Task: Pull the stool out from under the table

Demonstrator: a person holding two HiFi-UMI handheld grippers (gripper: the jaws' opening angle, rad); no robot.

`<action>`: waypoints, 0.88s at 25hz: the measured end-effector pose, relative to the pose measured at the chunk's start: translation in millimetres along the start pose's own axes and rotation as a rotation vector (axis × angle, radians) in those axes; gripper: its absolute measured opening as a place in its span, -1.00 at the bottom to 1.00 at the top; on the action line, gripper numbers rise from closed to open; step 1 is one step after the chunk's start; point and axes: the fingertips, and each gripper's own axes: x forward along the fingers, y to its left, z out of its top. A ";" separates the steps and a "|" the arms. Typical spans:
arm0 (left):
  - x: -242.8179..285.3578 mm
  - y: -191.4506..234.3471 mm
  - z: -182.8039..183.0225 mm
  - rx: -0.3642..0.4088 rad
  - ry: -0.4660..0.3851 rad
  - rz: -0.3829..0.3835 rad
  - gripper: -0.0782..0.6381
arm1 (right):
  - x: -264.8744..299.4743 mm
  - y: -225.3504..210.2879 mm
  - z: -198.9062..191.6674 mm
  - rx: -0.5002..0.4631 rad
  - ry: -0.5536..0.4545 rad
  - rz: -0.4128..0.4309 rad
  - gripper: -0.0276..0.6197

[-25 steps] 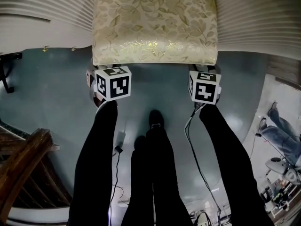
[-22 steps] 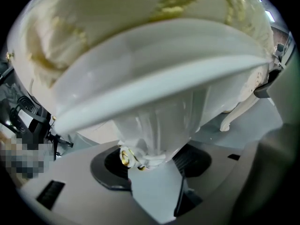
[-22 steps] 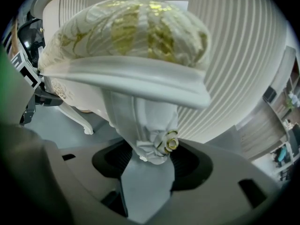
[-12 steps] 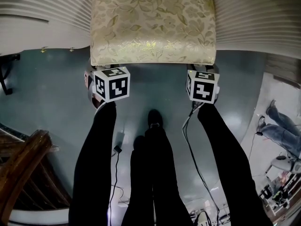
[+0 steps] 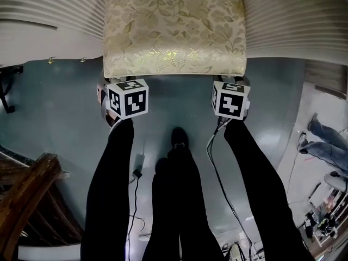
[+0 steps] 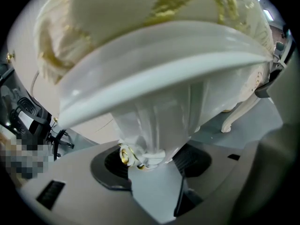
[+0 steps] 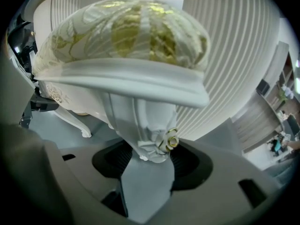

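Observation:
The stool (image 5: 174,29) has a gold floral cushion on a white carved frame and stands between the white fluted table parts (image 5: 49,7). My left gripper (image 5: 120,84) sits at the stool's front left corner and my right gripper (image 5: 231,84) at the front right; the seat edge hides both sets of fingertips. In the left gripper view my left gripper (image 6: 150,161) is shut on the white front leg (image 6: 157,121), just above its gold rosette. In the right gripper view my right gripper (image 7: 147,156) is likewise shut on the other front leg (image 7: 138,121).
The grey-blue floor (image 5: 54,107) spreads toward me, crossed by cables (image 5: 133,173). A dark wooden chair (image 5: 27,194) stands at lower left and a black stand (image 5: 5,88) at far left. The fluted table base (image 7: 229,55) rises close on the right. Another person's legs (image 5: 326,145) are at far right.
Nothing has visibly changed apart from a slight leftward drift of the whole view; both grippers keep their hold on the stool's legs.

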 end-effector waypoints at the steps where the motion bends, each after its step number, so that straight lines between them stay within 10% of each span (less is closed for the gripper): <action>1: 0.7 0.4 1.1 0.002 0.002 0.000 0.00 | -0.2 0.4 0.6 0.009 0.005 -0.003 -0.11; 22: -2.5 -8.1 -5.9 -0.016 0.024 -0.008 -0.01 | 1.2 -4.4 1.3 0.047 0.010 -0.023 -0.14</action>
